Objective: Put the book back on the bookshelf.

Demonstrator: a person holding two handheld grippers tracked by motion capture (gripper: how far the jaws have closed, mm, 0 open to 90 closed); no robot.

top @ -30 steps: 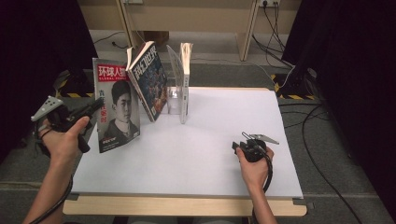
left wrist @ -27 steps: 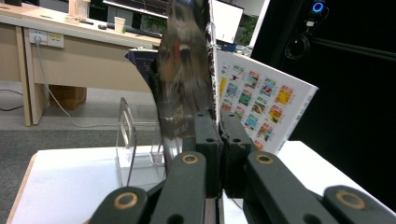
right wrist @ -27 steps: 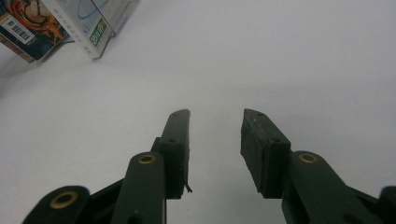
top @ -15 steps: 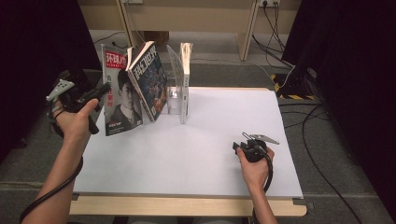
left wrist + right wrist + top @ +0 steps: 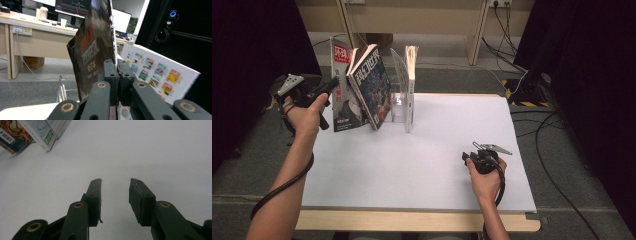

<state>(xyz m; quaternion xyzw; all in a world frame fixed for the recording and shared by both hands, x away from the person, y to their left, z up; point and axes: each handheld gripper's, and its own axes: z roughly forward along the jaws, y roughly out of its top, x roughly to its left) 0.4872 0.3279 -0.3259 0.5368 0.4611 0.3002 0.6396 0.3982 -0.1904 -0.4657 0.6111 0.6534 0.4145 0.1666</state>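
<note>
While the left gripper (image 5: 331,86) clamps an upright magazine (image 5: 343,95) at the table's (image 5: 412,165) far left corner beside a clear rack (image 5: 399,107), the right gripper (image 5: 115,202) rests near the front, jaws apart, holding nothing.

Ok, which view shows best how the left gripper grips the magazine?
The left gripper view: its pads are shut on the edge of the dark magazine, seen close. The high view shows the left gripper at that magazine, small. The right gripper view shows the table and book corners.
</note>
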